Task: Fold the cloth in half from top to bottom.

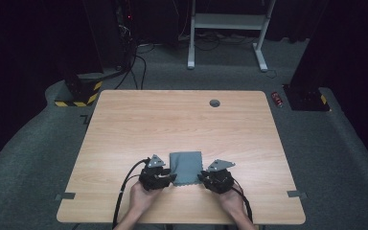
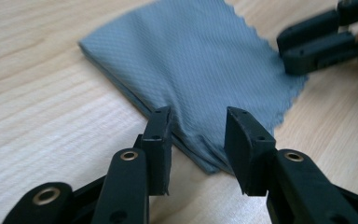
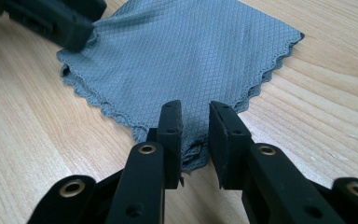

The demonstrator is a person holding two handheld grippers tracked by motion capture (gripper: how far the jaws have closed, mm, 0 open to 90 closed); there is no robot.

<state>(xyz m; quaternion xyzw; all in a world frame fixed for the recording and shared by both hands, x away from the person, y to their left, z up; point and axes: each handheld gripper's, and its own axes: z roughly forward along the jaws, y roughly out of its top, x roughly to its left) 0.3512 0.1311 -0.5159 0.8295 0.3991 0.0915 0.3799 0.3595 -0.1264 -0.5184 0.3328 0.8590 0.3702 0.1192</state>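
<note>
A folded grey cloth lies flat on the table, low in the centre of the high view. The left gripper has its jaws set around the cloth's near left corner, seemingly not quite pinching it. The right gripper has its jaws clenched on the near right corner, bunching the fabric.

Overhead looks forward-down; both claw views closely share, seemingly, the cloth.
</note>
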